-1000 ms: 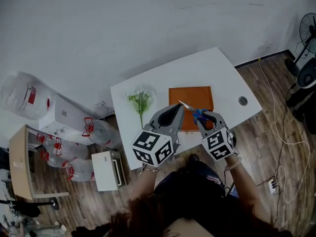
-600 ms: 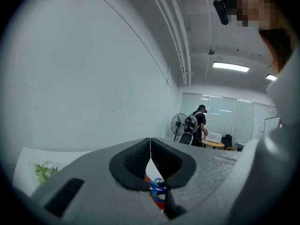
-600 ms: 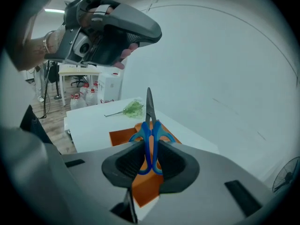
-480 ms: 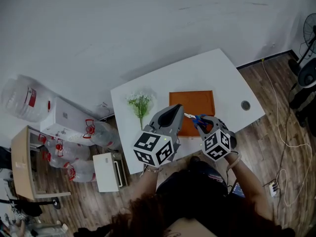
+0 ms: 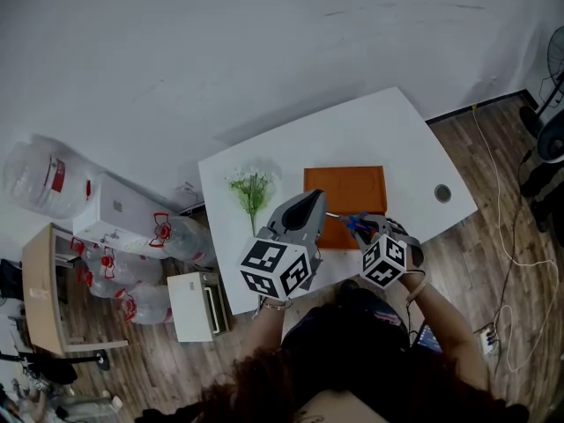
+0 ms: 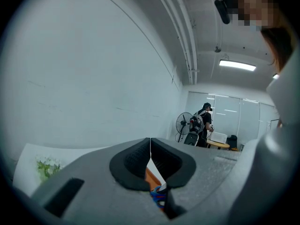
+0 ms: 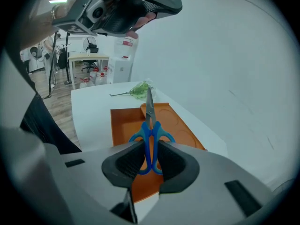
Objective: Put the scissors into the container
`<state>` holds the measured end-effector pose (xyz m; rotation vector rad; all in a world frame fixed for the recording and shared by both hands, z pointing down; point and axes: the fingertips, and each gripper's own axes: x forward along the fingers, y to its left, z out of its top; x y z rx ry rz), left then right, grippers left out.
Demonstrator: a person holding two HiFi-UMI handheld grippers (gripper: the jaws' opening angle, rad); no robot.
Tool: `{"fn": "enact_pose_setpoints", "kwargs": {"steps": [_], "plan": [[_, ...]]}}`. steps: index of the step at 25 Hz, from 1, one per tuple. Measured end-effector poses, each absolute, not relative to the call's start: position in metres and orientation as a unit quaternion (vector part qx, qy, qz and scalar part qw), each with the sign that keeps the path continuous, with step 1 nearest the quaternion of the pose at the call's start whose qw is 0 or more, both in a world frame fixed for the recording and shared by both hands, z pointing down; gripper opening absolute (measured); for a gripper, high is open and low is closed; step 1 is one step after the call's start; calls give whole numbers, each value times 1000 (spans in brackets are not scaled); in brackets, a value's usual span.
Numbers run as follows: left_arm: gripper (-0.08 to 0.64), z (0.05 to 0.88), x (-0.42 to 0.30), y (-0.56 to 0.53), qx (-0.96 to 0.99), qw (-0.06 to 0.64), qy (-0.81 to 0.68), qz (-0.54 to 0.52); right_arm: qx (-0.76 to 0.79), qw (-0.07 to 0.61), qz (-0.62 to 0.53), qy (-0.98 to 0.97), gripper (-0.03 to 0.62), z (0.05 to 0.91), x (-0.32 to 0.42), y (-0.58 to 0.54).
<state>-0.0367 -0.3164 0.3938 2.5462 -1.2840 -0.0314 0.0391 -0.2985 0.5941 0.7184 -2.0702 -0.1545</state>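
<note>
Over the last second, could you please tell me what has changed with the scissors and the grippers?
The right gripper, shut on the blue scissors throughout, drew slightly back; the blades swung down from over the orange tray to its near edge, pointing toward the left gripper. The left gripper, tray and green sprig stayed put.

green sprig [image 5: 251,186] on wht table [image 5: 352,139] | water jugs [image 5: 110,270] by wall | fan [image 6: 183,122]
</note>
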Motion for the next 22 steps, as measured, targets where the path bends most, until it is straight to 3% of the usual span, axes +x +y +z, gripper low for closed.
{"fn": "enact_pose_setpoints", "kwargs": {"steps": [22], "plan": [[17,409,-45,-331,870,165,-465,-9,211,555,-55,-803,80,666,36,-307]]}}
